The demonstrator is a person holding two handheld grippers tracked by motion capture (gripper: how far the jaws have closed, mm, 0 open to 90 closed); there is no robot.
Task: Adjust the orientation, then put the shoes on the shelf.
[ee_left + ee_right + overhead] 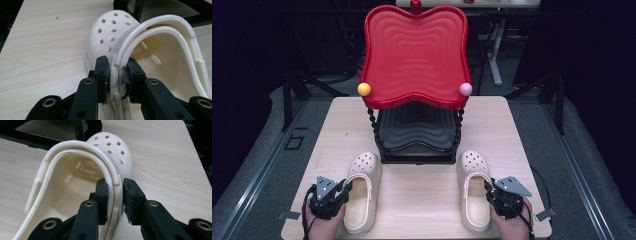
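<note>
Two cream clogs lie on the wooden table, toes pointing away from me. My left gripper [341, 190] is shut on the outer side wall of the left clog [362, 192]; in the left gripper view its pads [106, 75] pinch the rim of the clog [117, 37]. My right gripper [490, 189] is shut on the outer side wall of the right clog [474, 192]; in the right gripper view the pads [127, 195] squeeze that clog's [110, 147] wall from both sides. A hand holds each gripper at the near table edge.
A two-tier rack stands behind the clogs: a red wavy tray [414, 55] on top with a yellow ball [364, 89] and a pink ball [466, 89] at its corners, and a black tray [417, 132] below. Bare table [417, 195] lies between the clogs.
</note>
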